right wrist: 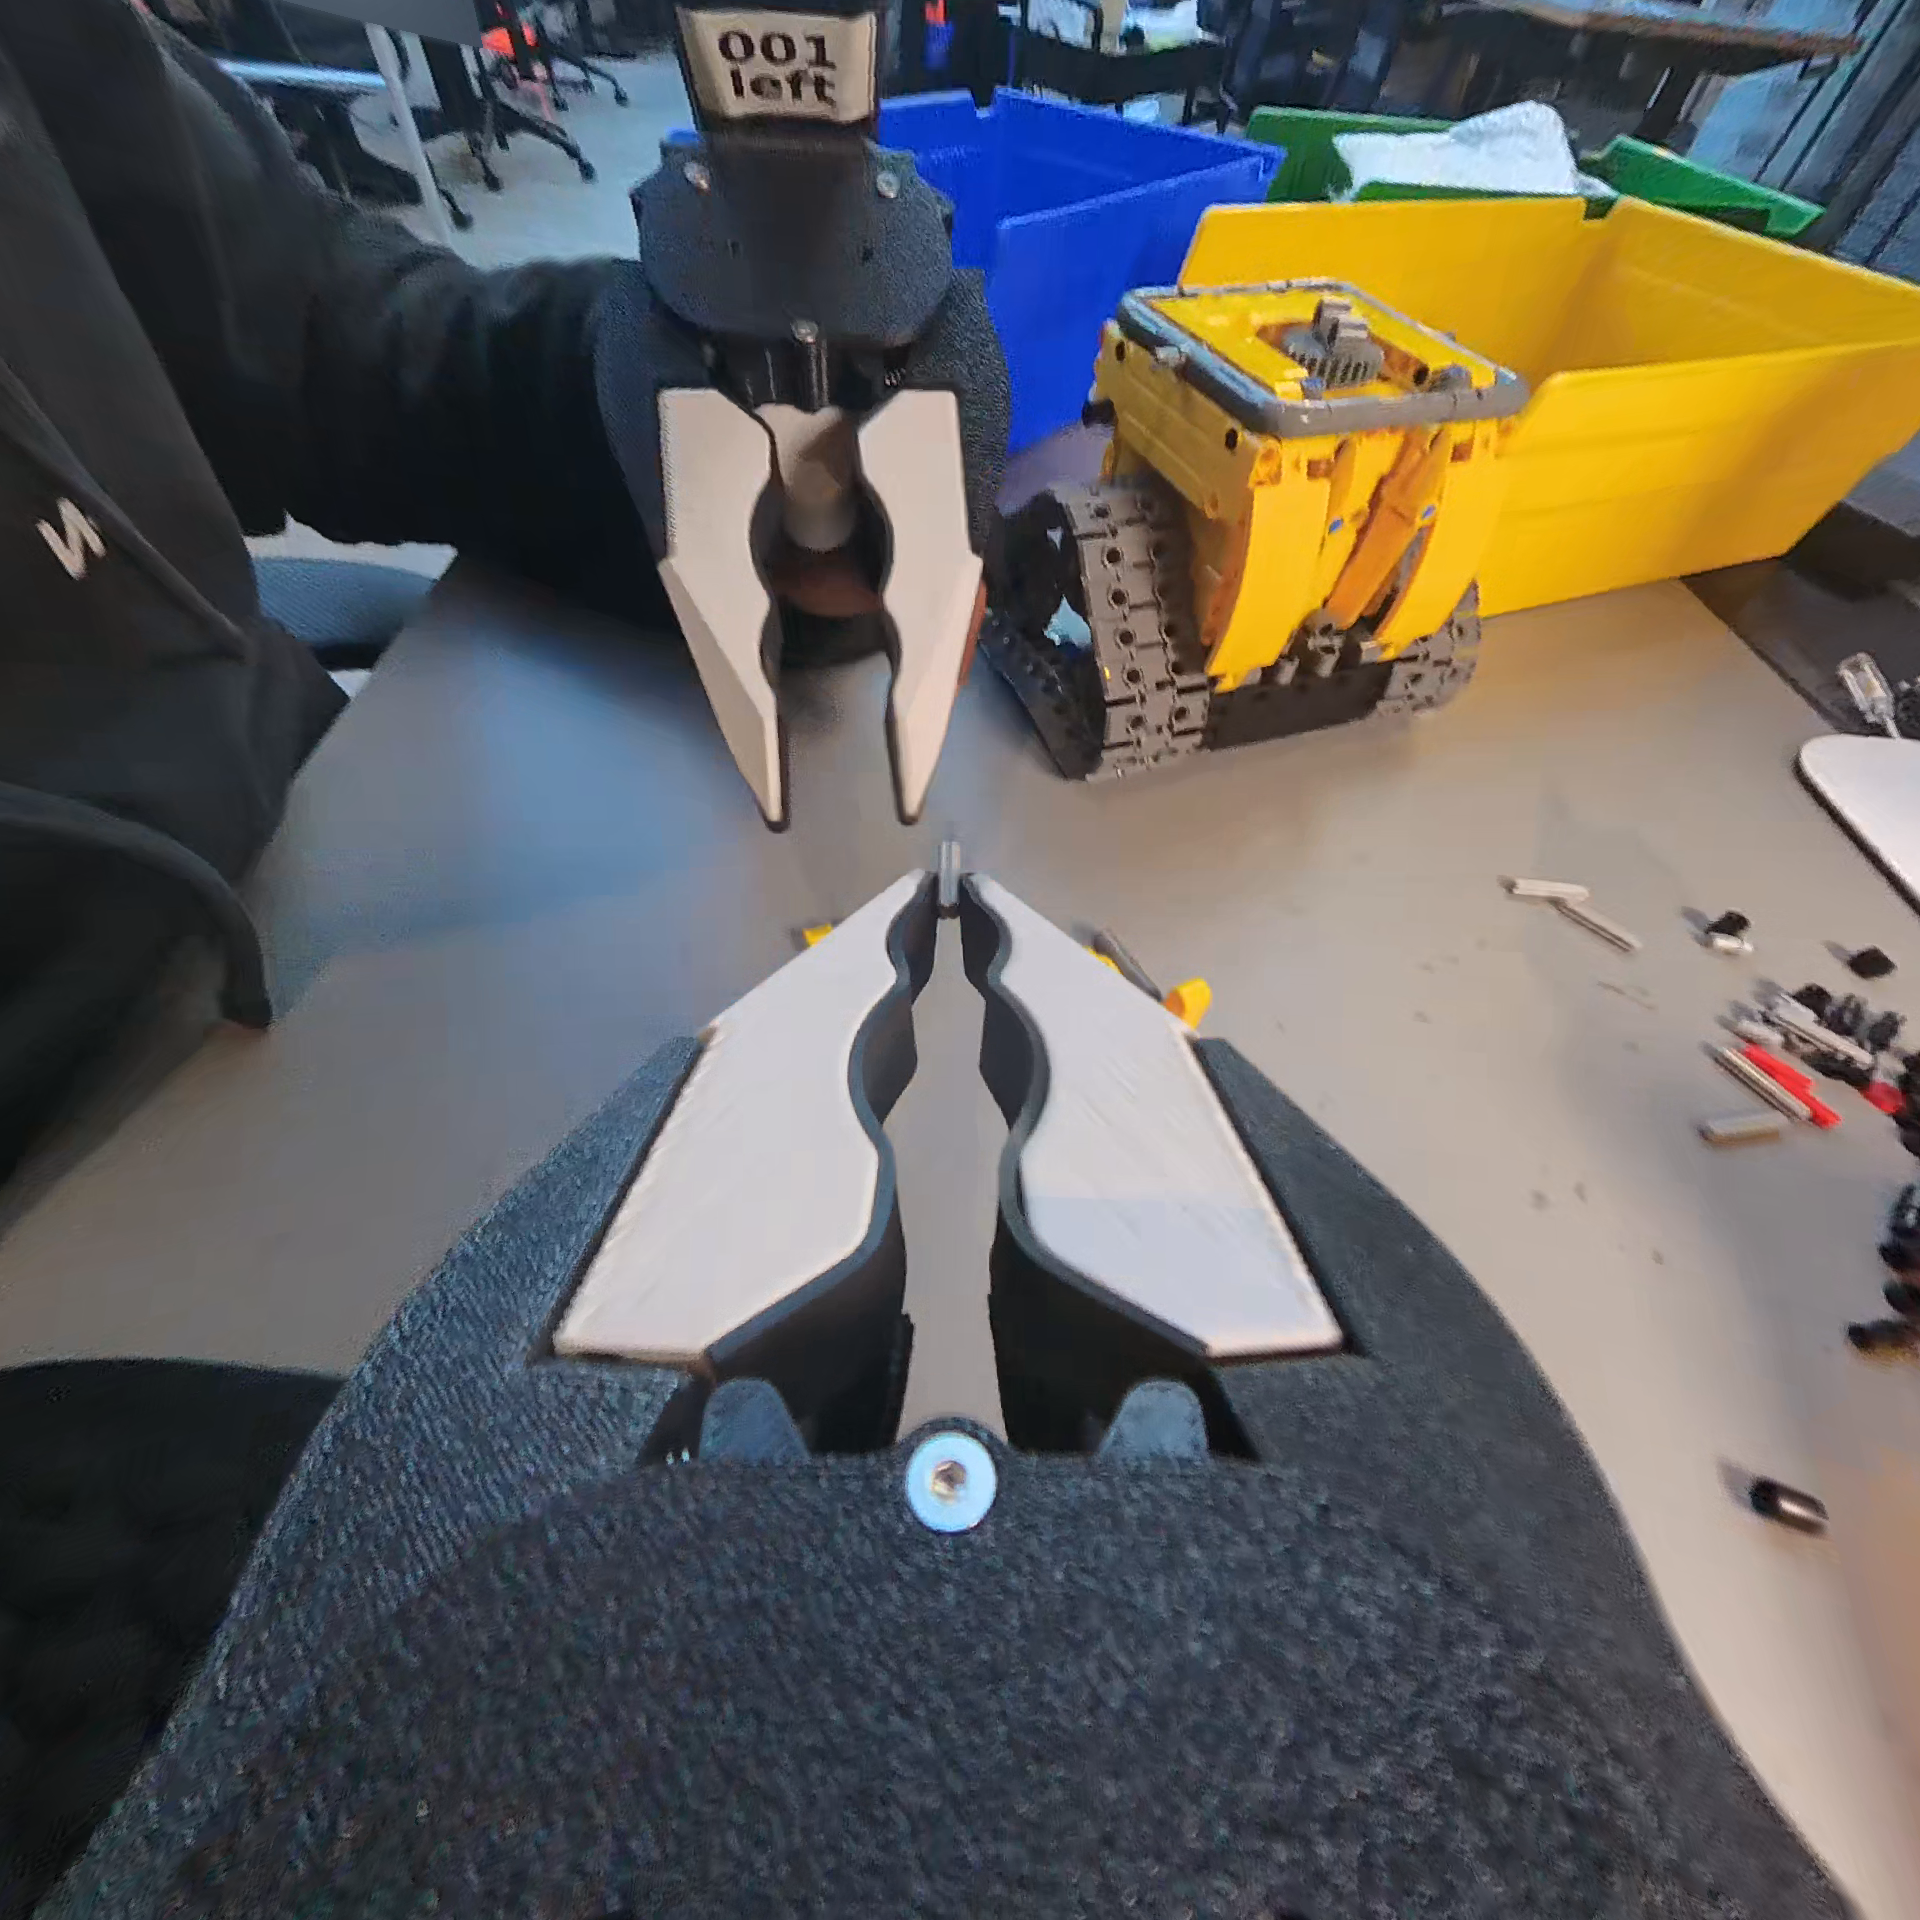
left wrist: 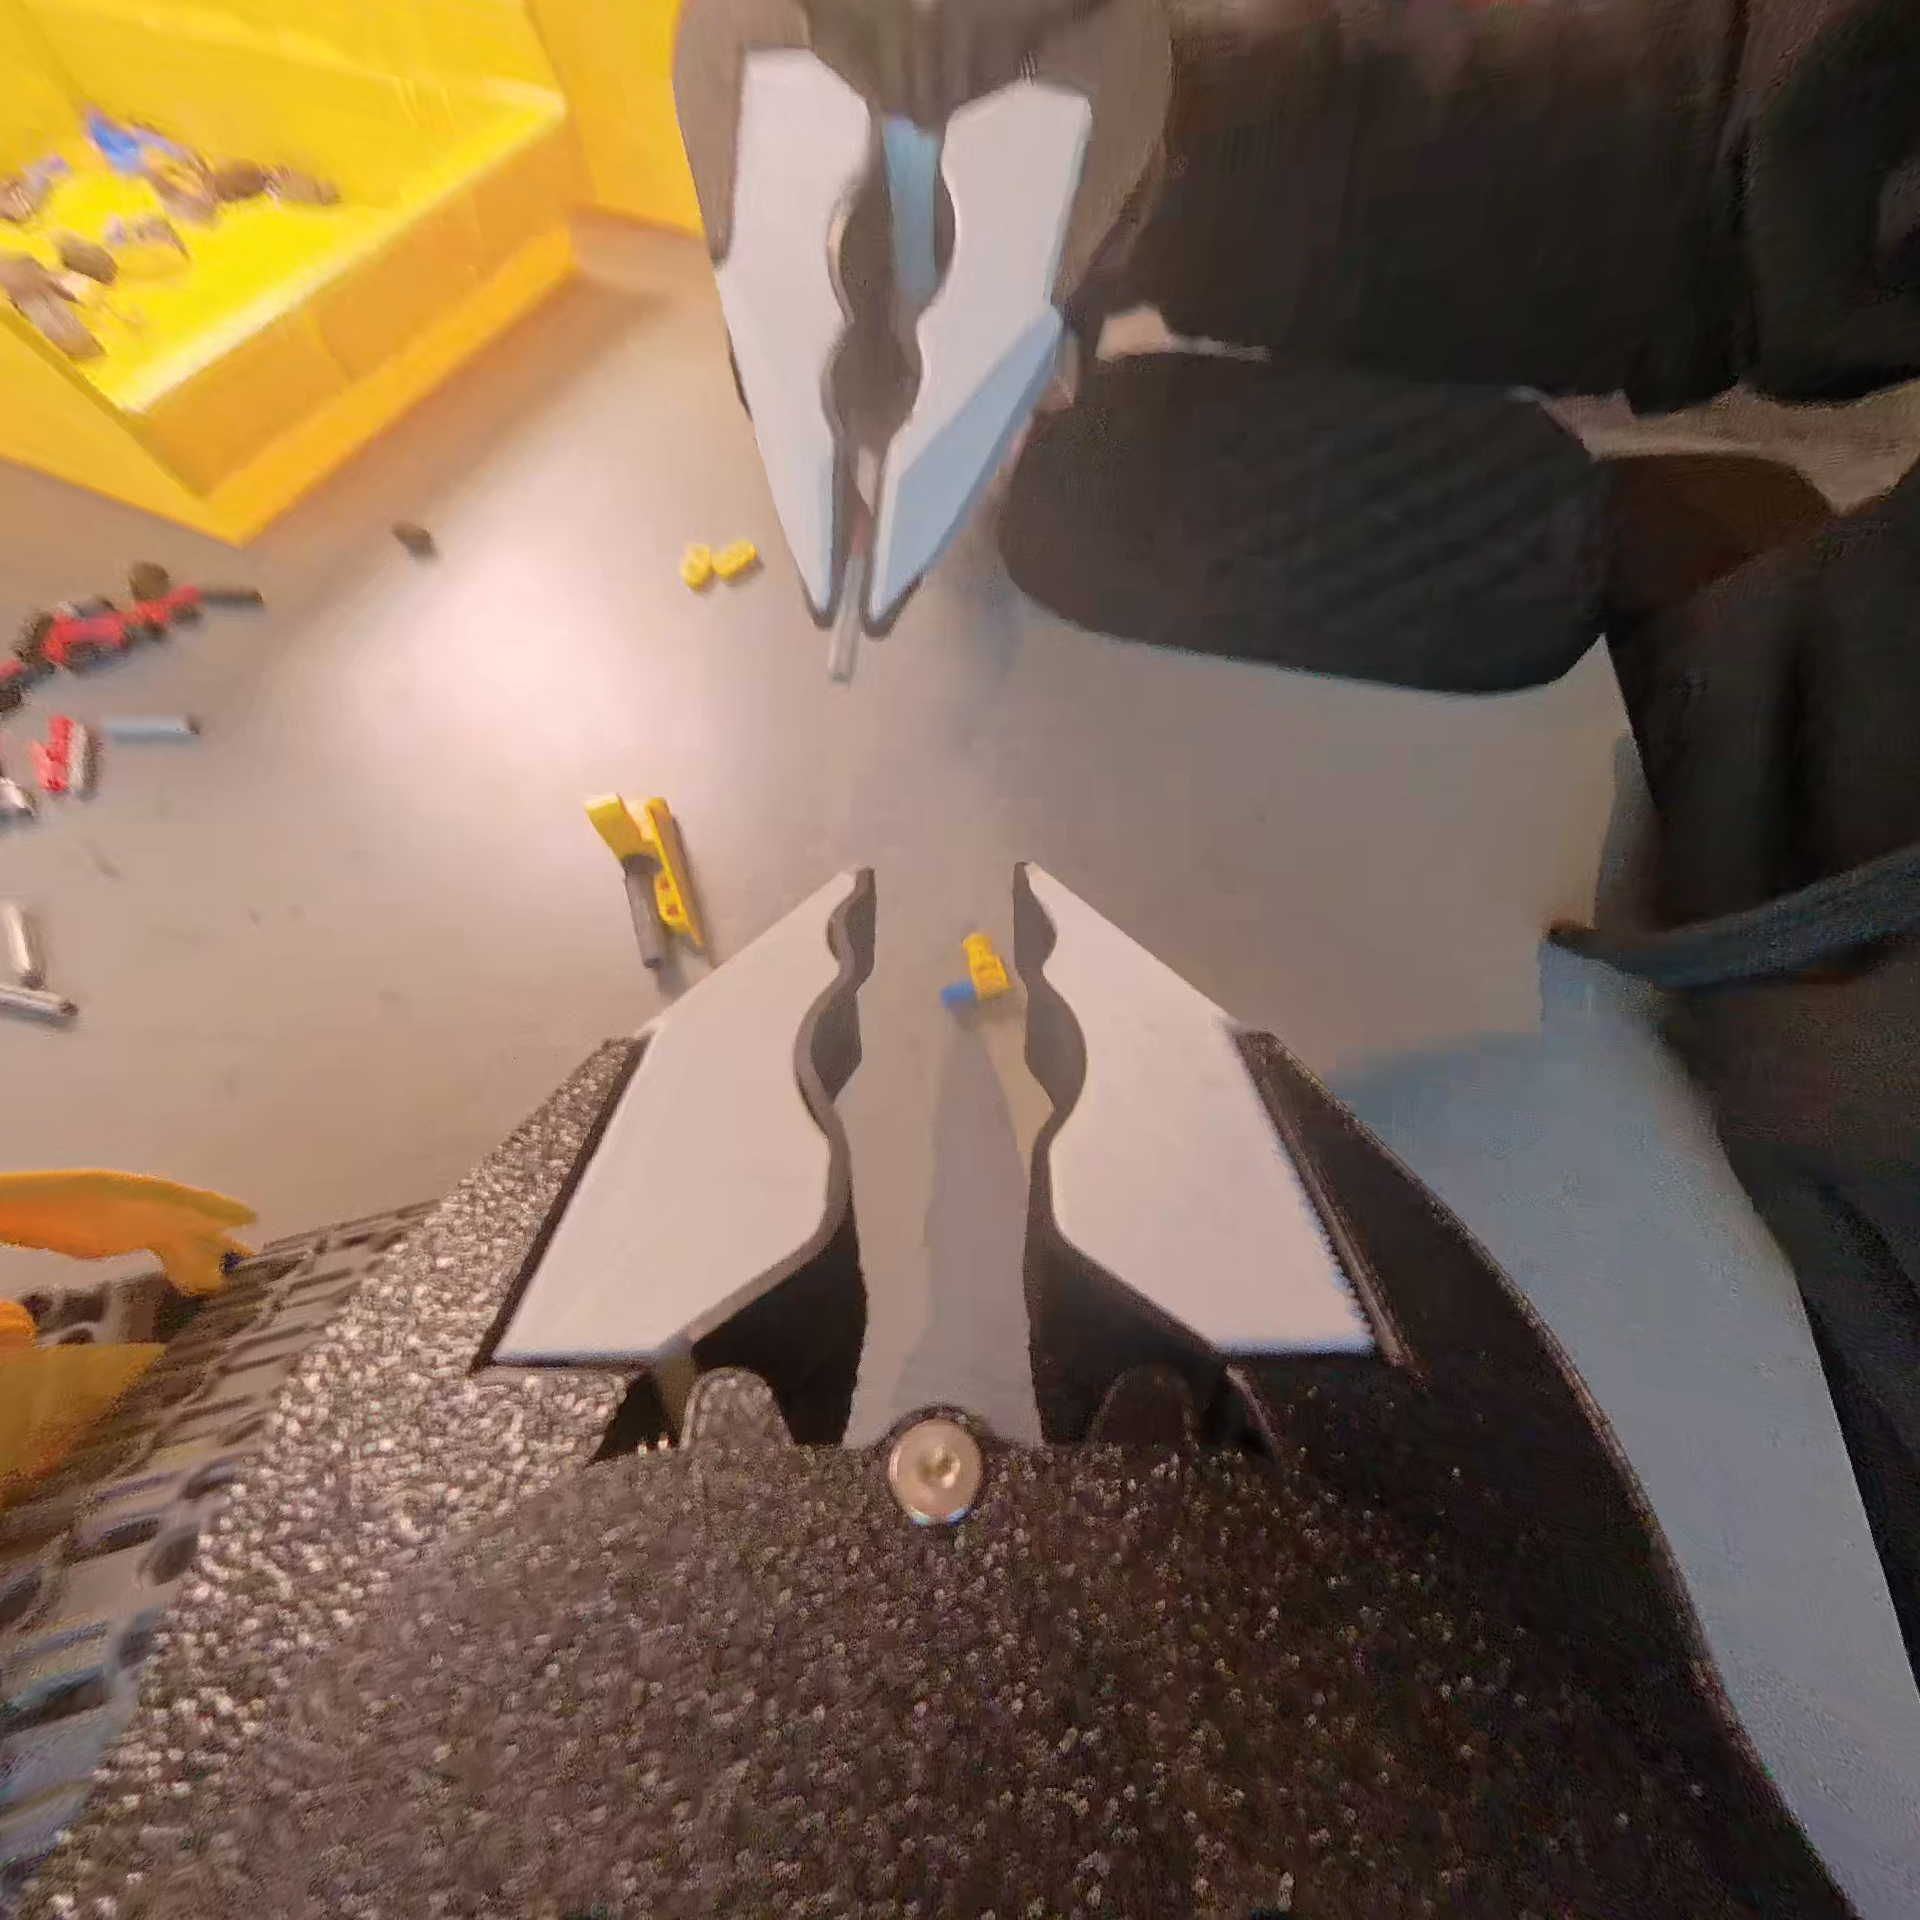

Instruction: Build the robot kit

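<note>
Right wrist view: right claw [right wrist: 948, 883] pressed together on a small grey pin [right wrist: 948, 868], whose end pokes out past the tips.
Left wrist view: left claw [left wrist: 943, 873] spread, holding nothing; a little yellow-and-blue connector [left wrist: 977, 971] lies on the tabletop [left wrist: 1195, 790] between its fingers, untouched.
Relation of claws: tip to tip and near each other above the tabletop, the pin pointing toward the open gap of the left claw [right wrist: 844, 821]; they are not touching.
Nearest parts: a yellow bracket with a dark axle [left wrist: 652, 883] just left of the left claw; two small yellow pieces [left wrist: 717, 561] farther off.
Model: a yellow tracked brick vehicle [right wrist: 1278, 509] stands upright on the tabletop, in front of a yellow bin [right wrist: 1704, 416]; a blue bin [right wrist: 1081, 208] sits behind.
Loose stock: grey, black and red pins and axles [right wrist: 1787, 1049] scattered toward the right edge.
Person: dark sleeves [right wrist: 312, 343] behind the left claw.
Blur: both views smeared at the edges, so fine detail is uncertain.
</note>
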A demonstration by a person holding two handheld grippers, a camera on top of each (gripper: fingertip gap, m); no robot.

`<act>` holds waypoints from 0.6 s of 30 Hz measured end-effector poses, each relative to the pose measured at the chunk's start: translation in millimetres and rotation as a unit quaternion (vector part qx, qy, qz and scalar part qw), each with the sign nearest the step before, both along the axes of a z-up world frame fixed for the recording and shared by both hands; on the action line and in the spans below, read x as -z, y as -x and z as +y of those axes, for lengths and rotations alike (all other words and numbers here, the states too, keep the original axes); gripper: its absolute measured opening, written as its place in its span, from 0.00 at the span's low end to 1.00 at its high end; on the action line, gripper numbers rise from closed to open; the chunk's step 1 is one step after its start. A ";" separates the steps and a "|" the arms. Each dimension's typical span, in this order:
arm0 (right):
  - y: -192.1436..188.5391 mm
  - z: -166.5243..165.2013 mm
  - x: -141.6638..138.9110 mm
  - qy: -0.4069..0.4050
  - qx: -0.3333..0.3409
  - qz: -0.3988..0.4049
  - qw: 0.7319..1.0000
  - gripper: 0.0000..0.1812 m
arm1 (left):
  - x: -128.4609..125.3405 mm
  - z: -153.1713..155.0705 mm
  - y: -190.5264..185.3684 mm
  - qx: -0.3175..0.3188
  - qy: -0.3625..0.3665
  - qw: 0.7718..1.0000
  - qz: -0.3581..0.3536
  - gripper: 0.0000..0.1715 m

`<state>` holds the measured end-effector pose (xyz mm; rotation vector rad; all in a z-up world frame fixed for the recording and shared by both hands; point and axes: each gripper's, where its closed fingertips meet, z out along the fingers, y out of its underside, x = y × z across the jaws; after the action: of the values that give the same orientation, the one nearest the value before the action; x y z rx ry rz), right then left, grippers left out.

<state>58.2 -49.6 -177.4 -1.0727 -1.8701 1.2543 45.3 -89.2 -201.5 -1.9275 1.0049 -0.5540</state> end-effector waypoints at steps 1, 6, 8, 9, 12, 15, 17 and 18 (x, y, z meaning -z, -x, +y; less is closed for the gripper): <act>-1.7 3.2 4.6 -0.006 0.001 -0.008 1.000 0.02 | 7.7 -4.0 -2.3 0.012 0.017 1.000 0.015 0.15; -2.8 6.0 18.7 -0.020 0.003 -0.034 0.999 0.02 | 32.4 -6.3 -6.9 0.022 0.026 0.995 0.097 0.08; -2.9 1.9 22.8 -0.025 -0.005 -0.041 0.999 0.02 | 39.4 -5.7 -6.0 0.019 0.027 0.992 0.120 0.07; -3.0 -0.4 24.4 -0.028 -0.009 -0.044 0.999 0.02 | 42.0 -4.6 -5.1 0.015 0.025 0.991 0.131 0.07; -3.5 -6.3 28.1 -0.033 -0.020 -0.052 0.998 0.02 | 49.8 -5.6 -4.9 0.019 0.028 0.987 0.155 0.07; -4.5 -12.0 30.0 -0.031 -0.031 -0.058 0.997 0.02 | 50.5 -6.4 -6.1 0.025 0.033 0.987 0.156 0.06; -5.8 -18.0 29.8 -0.027 -0.045 -0.059 0.997 0.02 | 50.2 -6.1 -6.9 0.028 0.031 0.987 0.157 0.05; -6.6 -21.6 29.2 -0.024 -0.053 -0.058 0.997 0.02 | 49.5 -5.0 -6.8 0.030 0.023 0.987 0.158 0.05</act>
<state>64.9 -71.1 -206.5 -1.0530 -2.0585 1.2220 52.1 -94.2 -251.0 -2.0733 1.2617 -0.3094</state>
